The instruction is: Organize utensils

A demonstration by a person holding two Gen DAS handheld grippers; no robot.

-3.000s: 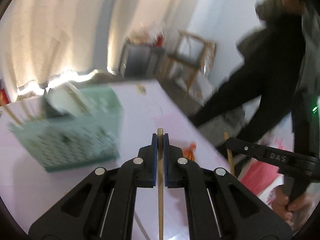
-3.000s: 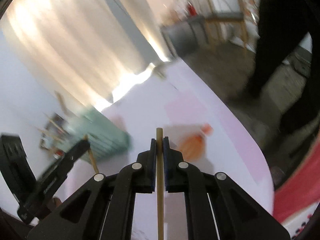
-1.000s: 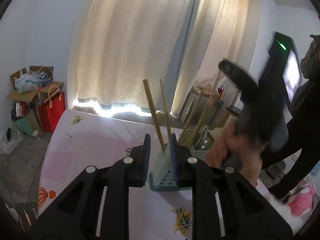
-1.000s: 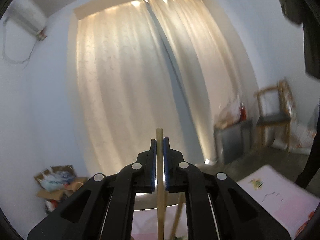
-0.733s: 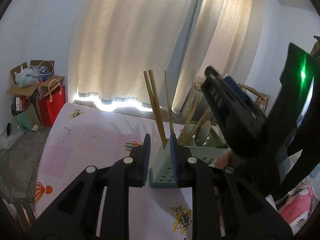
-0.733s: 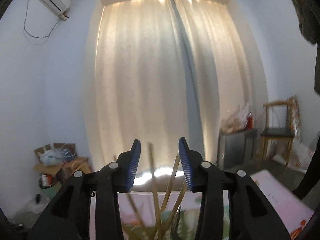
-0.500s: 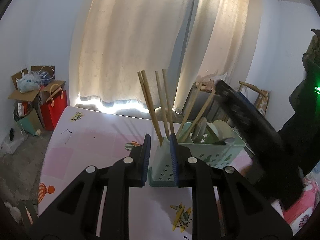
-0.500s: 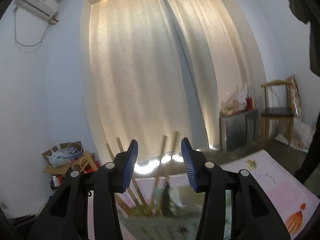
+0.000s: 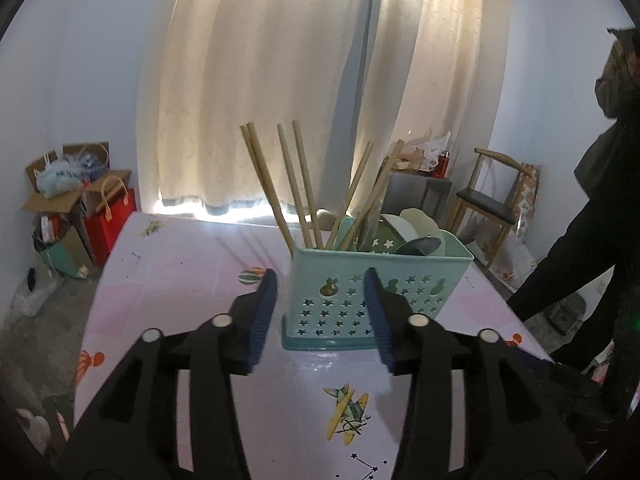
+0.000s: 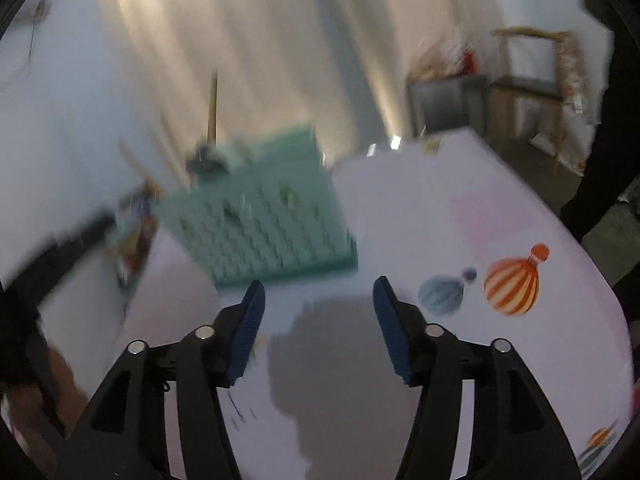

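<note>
Left wrist view: left gripper (image 9: 322, 316) w/ jaws just spread, nothing between them; mint utensil caddy (image 9: 372, 292) stands mid-table (image 9: 180, 280), toward the far edge, chopsticks (image 9: 280, 184) upright in its left end, spoons (image 9: 416, 236) to the right. Right gripper (image 10: 318, 324) likewise just opened, empty, over bare tabletop (view blurred). Step judged: both chopsticks released. Back each gripper off straight, clear of the leaning sticks, to avoid tipping the caddy.

Probably a home room: drawn curtains (image 9: 312, 80), wooden chair (image 9: 492, 204), gift bags (by cardboard boxes) (image 9: 108, 216).
</note>
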